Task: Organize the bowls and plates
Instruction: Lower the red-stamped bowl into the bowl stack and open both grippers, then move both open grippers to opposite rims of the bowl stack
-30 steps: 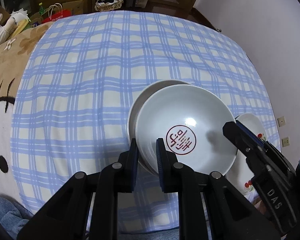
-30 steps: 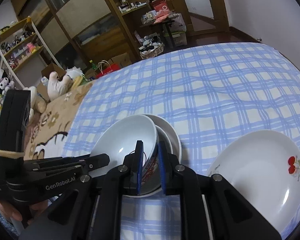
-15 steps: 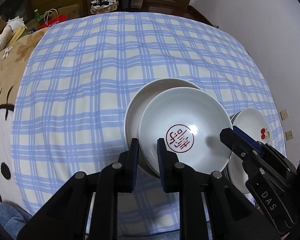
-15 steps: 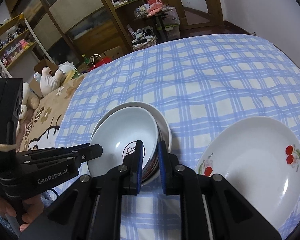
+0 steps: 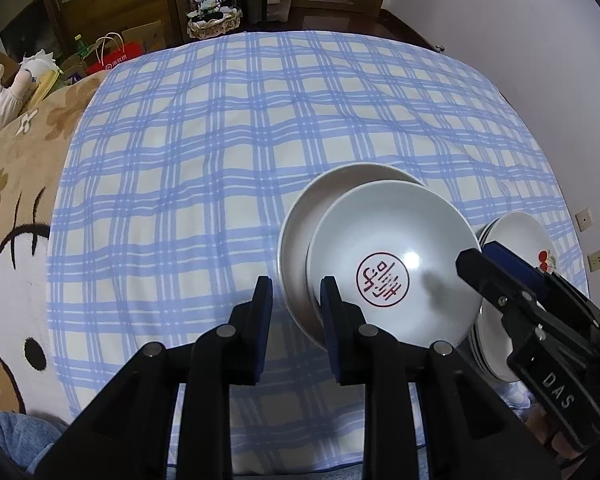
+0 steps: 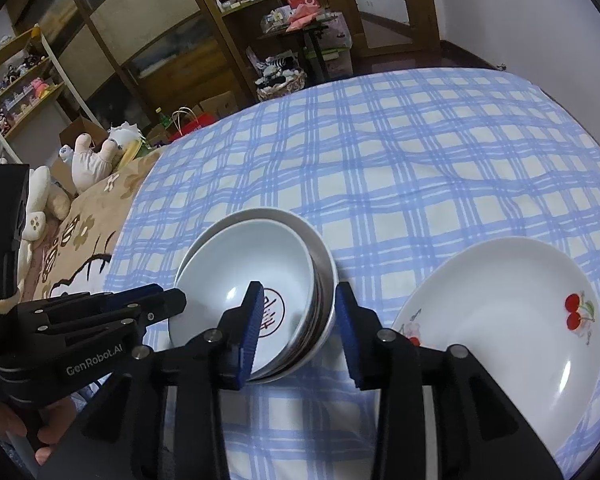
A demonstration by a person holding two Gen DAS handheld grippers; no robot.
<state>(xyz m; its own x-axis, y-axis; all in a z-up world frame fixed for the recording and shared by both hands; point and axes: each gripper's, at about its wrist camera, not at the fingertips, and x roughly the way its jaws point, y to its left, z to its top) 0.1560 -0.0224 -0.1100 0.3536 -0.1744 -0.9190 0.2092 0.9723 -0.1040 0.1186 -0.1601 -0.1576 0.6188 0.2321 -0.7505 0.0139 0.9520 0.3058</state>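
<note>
Checked cloth [image 5: 220, 160] over soft bedding: an unsteady base. Cherry plate [image 6: 500, 320] sits beside nested bowls [image 5: 392, 272]. Both grippers, left [image 5: 296, 312] and right [image 6: 300, 320], have just been opening, jaws parted astride the rims; withdrawing carelessly could snag and tip the bowls.

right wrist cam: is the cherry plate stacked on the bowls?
No. The cherry plate lies apart on the checked cloth, beside the nested bowls.

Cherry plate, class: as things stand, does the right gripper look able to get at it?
Probably yes. The right gripper stands open astride the bowls' rim, and the cherry plate lies uncovered right beside it.
</note>
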